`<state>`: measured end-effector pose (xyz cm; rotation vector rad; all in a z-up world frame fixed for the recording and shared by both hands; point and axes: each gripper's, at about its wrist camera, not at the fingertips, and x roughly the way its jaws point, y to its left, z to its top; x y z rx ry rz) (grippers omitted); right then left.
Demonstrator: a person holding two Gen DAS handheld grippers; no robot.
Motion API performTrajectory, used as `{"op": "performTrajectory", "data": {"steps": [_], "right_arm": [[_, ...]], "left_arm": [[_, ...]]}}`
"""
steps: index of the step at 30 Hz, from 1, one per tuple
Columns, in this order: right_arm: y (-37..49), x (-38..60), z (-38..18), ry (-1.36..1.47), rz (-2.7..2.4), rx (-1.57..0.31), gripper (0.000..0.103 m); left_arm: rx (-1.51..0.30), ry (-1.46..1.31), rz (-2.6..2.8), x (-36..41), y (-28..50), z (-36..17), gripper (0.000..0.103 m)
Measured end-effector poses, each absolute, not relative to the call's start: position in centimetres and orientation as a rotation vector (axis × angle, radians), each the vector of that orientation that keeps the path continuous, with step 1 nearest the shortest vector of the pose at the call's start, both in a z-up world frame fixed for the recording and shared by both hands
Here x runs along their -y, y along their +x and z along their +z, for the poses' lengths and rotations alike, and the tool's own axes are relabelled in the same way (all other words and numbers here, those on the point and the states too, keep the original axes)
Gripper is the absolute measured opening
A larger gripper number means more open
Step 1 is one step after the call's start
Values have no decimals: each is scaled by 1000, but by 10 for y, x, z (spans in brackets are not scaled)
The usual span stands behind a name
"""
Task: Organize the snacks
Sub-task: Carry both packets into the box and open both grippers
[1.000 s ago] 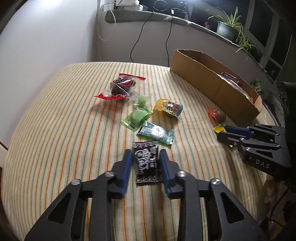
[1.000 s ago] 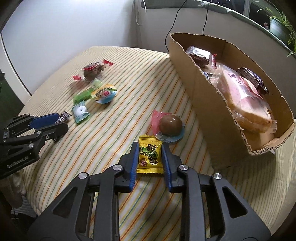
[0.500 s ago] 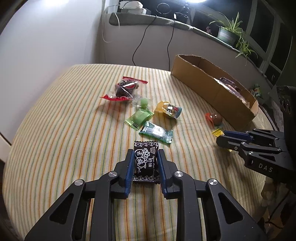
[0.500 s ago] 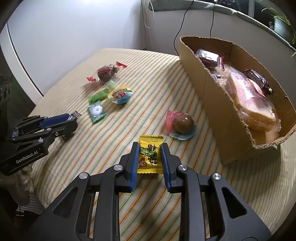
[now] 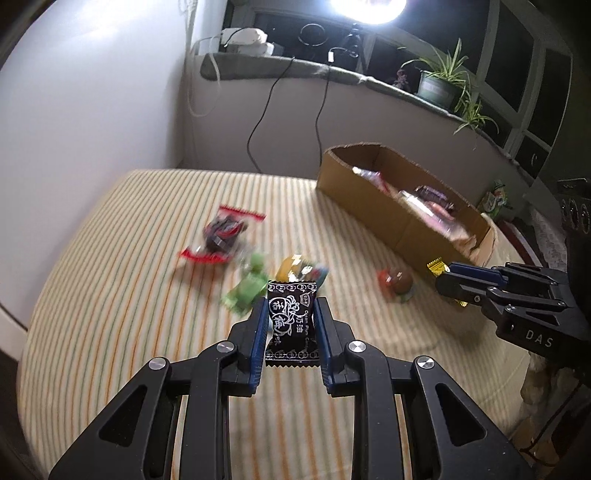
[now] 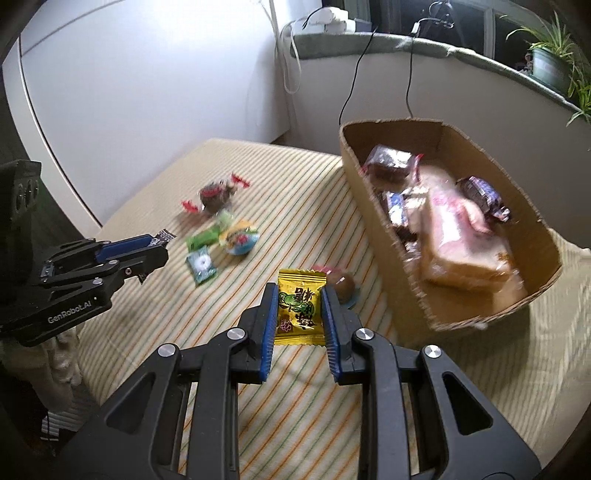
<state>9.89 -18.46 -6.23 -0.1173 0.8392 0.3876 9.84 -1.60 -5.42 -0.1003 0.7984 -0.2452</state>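
Two grippers, each clamped on one candy above the striped table.

Left wrist view: the left gripper [image 5: 290, 325] pinches a black candy [image 5: 291, 323]; only here does a lamp [image 5: 369, 7] glare. Right wrist view: the right gripper [image 6: 299, 310] pinches a yellow candy [image 6: 300, 307] near the box [image 6: 424, 295], whose bread [image 6: 461, 240] shows only here. Both candies have lifted off the cloth since a second ago.

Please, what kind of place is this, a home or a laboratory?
Probably a room in a home: a table under a striped cloth, a window ledge with potted green plants, and an open brown cardboard box holding packaged snacks.
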Motion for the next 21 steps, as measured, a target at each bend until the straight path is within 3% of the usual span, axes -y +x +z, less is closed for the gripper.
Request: {"op": "performTrajectory", "data": {"steps": [21], "right_arm": [[137,275,-23,-43,265,-748,24]], "left_arm": [[-739,-79,-388,106,173,-20,23]]}}
